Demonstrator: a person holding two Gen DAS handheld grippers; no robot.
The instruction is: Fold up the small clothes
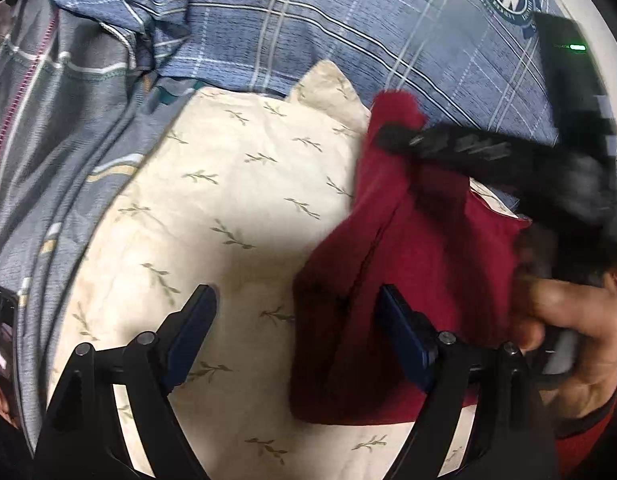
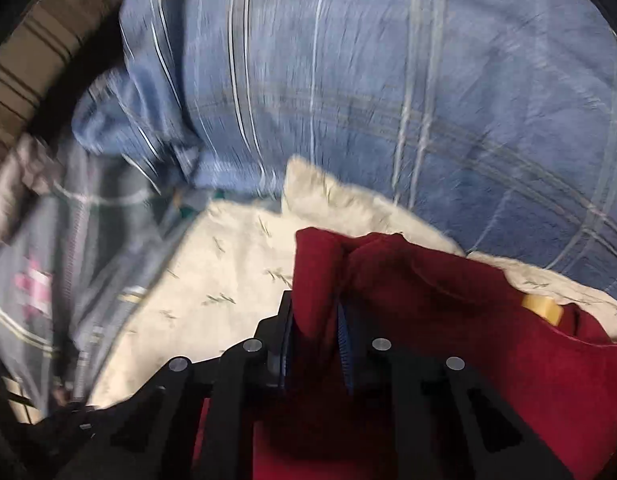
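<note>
Red garment (image 2: 448, 300) over leaf-print cloth (image 1: 228, 208), seemingly.

Motion blur smears the right tool (image 1: 392, 136), and the red garment's (image 1: 408, 240) lower edge is hidden.

I see one small dark red garment (image 1: 420, 232). It is soft and rumpled, not folded flat. Most of it lies on the cream cloth with little green twigs (image 1: 212, 216). One bunched part is lifted up, pinched tight in my right gripper (image 2: 314, 320). A yellow tag (image 2: 542, 308) peeks out near its edge.
</note>
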